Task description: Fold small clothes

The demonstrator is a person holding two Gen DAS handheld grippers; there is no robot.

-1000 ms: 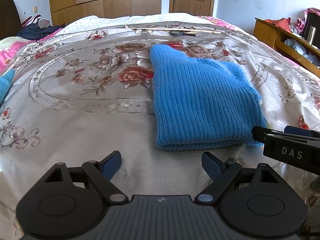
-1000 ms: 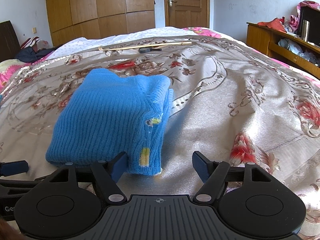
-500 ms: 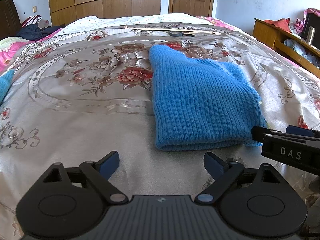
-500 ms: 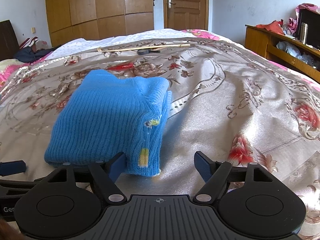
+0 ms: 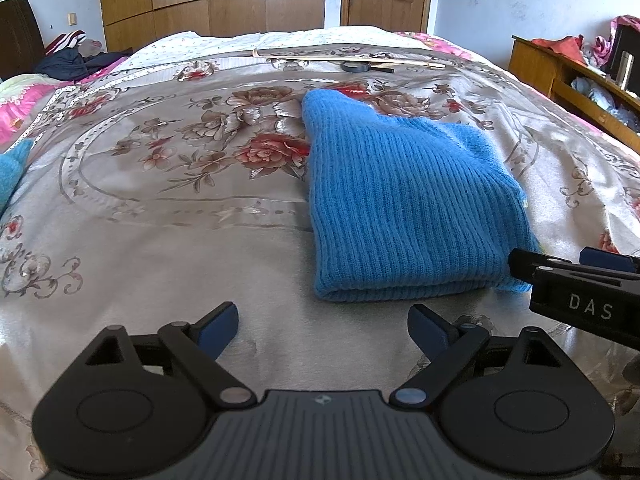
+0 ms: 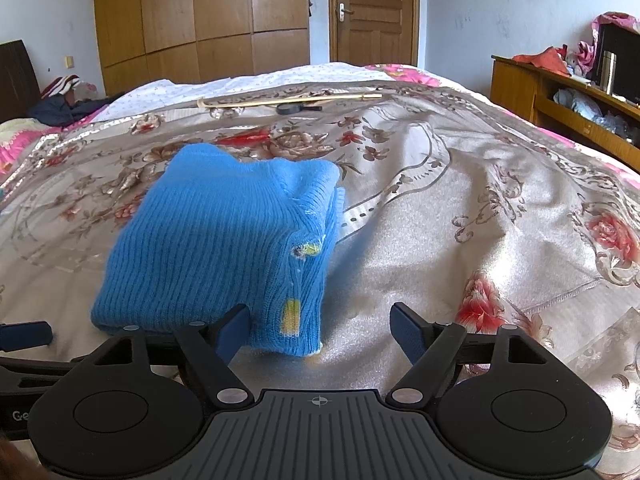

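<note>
Only the right wrist view shows yellow patches on the folded blue sweater (image 6: 216, 248); both the left gripper (image 5: 322, 330) and the right gripper (image 6: 320, 330) gape wide, holding nothing.

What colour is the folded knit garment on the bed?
Bright blue ribbed knit garment, small yellow patches; right wrist view.

The right gripper (image 6: 320, 330) stands wide open over the floral bedspread (image 6: 460, 208), its left finger (image 6: 234, 330) just beside the near right corner of the folded blue sweater (image 6: 216, 240).
</note>
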